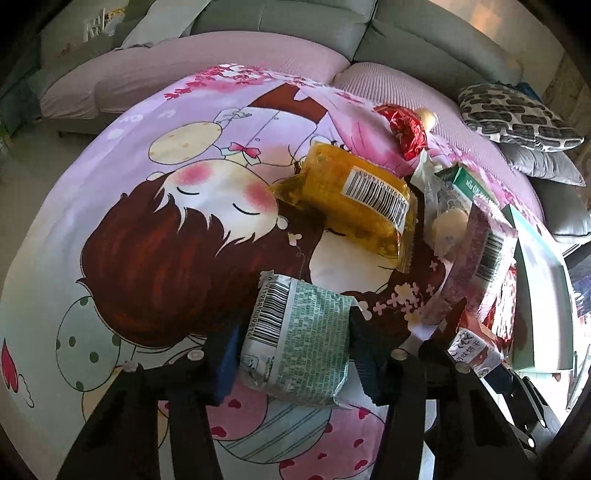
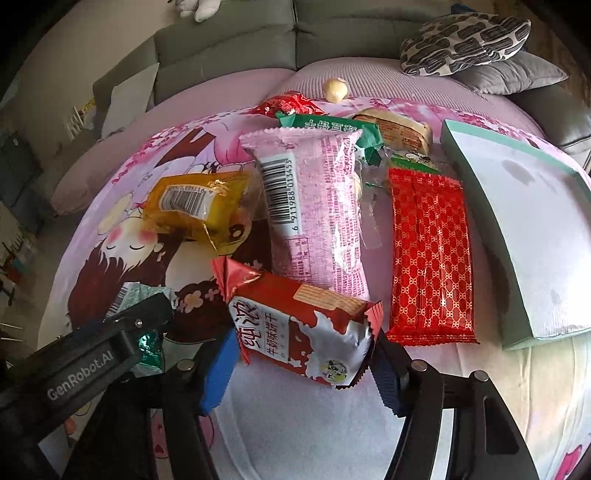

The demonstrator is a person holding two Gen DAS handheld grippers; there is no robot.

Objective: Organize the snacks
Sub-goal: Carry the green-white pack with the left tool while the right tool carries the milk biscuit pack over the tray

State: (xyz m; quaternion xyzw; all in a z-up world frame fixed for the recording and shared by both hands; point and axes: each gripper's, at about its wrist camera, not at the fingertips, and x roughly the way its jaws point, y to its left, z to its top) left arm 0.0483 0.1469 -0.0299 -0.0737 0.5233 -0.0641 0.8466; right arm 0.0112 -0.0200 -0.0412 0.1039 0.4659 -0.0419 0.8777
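Note:
A green-and-white snack packet (image 1: 299, 332) lies on the cartoon-print cloth (image 1: 166, 221), and my left gripper (image 1: 295, 358) is shut on it, blue pads pressing both sides. In the right wrist view a red milk-biscuit packet (image 2: 306, 332) sits between the blue pads of my right gripper (image 2: 303, 373), which is shut on its two ends. Just beyond lie a pink packet (image 2: 314, 210), a yellow packet (image 2: 192, 206) and a red patterned packet (image 2: 432, 258). A mint-green open box (image 2: 535, 229) stands to the right.
Further back lie a green wrapper (image 2: 332, 129), a pale yellow biscuit pack (image 2: 399, 133), red foil sweets (image 2: 291, 105) and a round pale sweet (image 2: 336, 90). A grey sofa (image 1: 295, 18) with a patterned cushion (image 2: 461, 40) rings the cloth.

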